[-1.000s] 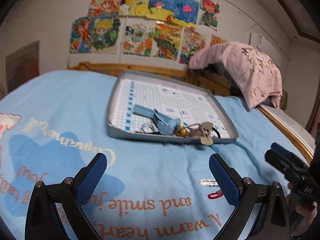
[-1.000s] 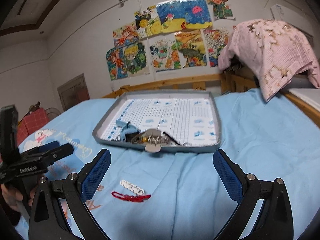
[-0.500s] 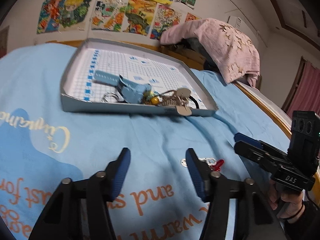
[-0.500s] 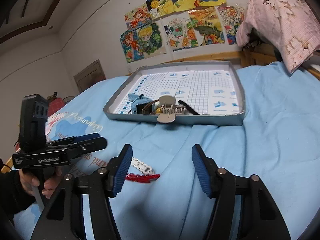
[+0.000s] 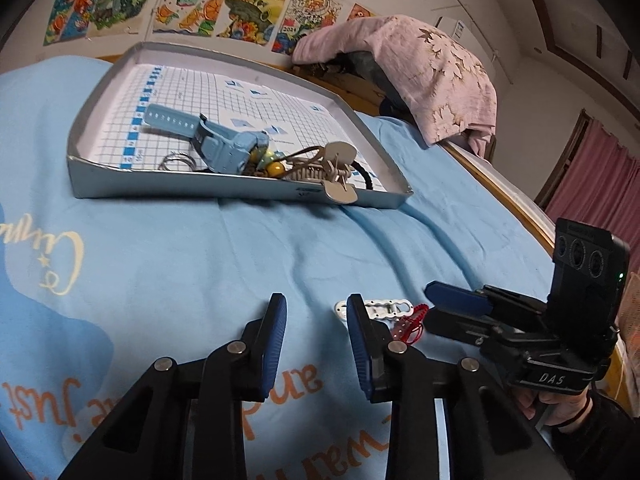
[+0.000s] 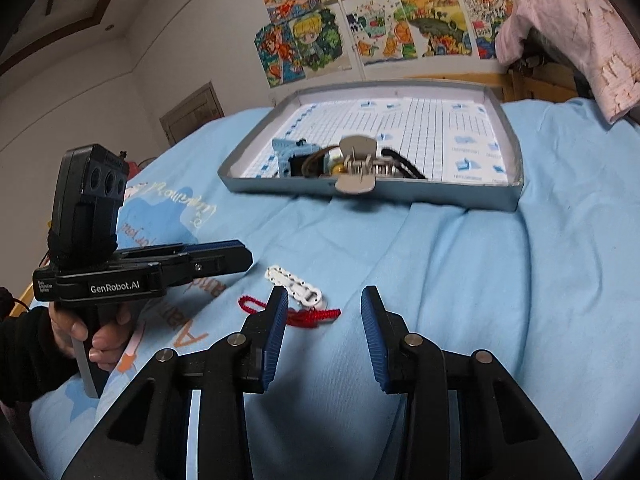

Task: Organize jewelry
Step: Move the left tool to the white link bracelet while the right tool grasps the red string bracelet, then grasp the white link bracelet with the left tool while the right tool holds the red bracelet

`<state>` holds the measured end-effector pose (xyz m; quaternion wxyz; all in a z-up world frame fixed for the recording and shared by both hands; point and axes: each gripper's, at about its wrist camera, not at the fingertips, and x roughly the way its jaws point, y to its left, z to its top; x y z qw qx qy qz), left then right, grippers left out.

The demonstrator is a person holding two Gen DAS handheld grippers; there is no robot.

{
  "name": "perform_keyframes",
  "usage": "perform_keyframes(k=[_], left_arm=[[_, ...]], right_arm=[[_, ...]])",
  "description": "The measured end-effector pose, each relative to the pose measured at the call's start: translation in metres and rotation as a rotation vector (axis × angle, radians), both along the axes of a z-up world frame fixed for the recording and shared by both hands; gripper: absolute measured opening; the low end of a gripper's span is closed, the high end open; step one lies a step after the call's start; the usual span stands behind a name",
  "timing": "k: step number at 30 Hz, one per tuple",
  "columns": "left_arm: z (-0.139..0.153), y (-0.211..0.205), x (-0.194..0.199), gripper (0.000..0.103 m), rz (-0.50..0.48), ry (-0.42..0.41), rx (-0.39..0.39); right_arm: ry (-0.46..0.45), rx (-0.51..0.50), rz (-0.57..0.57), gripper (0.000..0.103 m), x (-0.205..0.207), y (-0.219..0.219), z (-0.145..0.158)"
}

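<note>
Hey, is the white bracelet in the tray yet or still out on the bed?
Out. The white bracelet lies on the blue bedsheet beside a red cord, well short of the tray.

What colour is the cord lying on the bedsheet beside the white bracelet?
Red cord; clearest in the right wrist view.

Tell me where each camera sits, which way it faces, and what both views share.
Left wrist: on the left gripper, facing along its fingers over the light blue bedsheet to the shallow grey cardboard tray; the right gripper and its hand show at right.
Right wrist: on the right gripper, facing the same tray; the left gripper and its hand show at left.
Shared: tray, white link bracelet, red cord bracelet.
</note>
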<state>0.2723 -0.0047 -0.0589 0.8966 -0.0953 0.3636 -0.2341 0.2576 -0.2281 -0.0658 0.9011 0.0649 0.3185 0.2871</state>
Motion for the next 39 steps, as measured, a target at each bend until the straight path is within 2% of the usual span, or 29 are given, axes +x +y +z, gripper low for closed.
perform_keyframes(k=[9, 11, 15, 16, 22, 26, 33, 36, 39], left_arm=[[-0.009, -0.004, 0.014, 0.029, -0.048, 0.055, -0.048], [-0.012, -0.005, 0.016, 0.029, -0.058, 0.072, -0.058], [-0.014, -0.006, 0.017, 0.029, -0.07, 0.081, -0.066], [-0.014, -0.006, 0.017, 0.029, -0.073, 0.082, -0.065], [-0.018, -0.006, 0.02, 0.012, -0.07, 0.103, -0.072], [-0.02, -0.003, 0.018, 0.011, -0.073, 0.106, -0.091], [-0.017, -0.006, 0.015, 0.011, -0.068, 0.096, -0.063], [-0.014, -0.01, 0.014, 0.011, -0.066, 0.082, -0.023], [-0.008, -0.02, 0.013, 0.019, -0.088, 0.061, 0.033]], right_arm=[[0.042, -0.04, 0.027, 0.034, 0.004, 0.009, -0.011], [0.043, -0.043, 0.027, 0.029, 0.004, 0.01, -0.011], [0.05, -0.043, 0.027, 0.027, 0.004, 0.01, -0.013], [0.05, -0.044, 0.026, 0.023, 0.004, 0.01, -0.013], [0.053, -0.047, 0.023, 0.009, 0.004, 0.009, -0.014], [0.048, -0.042, 0.019, 0.006, 0.003, 0.008, -0.012], [0.039, -0.03, -0.058, 0.006, 0.002, -0.005, -0.009], [0.044, -0.026, -0.114, 0.006, 0.006, -0.012, -0.009], [0.049, -0.024, -0.178, 0.006, 0.008, -0.021, -0.009]])
